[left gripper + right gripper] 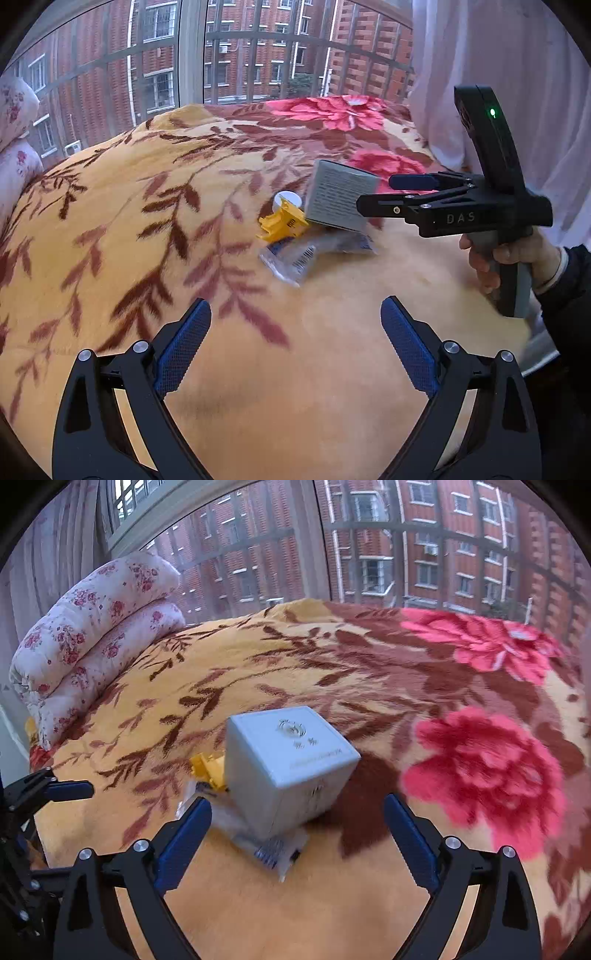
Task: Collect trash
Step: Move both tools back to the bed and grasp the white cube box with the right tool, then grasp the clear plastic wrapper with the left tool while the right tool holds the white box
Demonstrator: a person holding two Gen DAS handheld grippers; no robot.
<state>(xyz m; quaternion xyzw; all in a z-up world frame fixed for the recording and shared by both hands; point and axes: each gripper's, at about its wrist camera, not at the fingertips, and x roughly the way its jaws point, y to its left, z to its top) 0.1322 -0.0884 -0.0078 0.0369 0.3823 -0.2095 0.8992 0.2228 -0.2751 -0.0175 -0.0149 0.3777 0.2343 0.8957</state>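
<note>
A pile of trash lies on the flowered blanket (147, 206): a pale grey-blue carton (338, 197) (286, 764), a yellow plastic piece with a white cap (282, 221) (208, 766), and a clear plastic wrapper (295, 260) (269, 843) under them. My left gripper (295, 343) is open and empty, a little short of the pile. My right gripper (297, 840) is open, with the carton just ahead between its fingers, not touching. In the left wrist view the right gripper (384, 192) sits at the carton's right side. The left gripper's finger (70, 790) shows at the left edge of the right wrist view.
A folded flowered quilt (96, 635) lies at the bed's left end by the window. Barred windows (229, 55) run behind the bed. A pale curtain (498, 74) hangs at the right. The blanket (480, 760) spreads wide around the pile.
</note>
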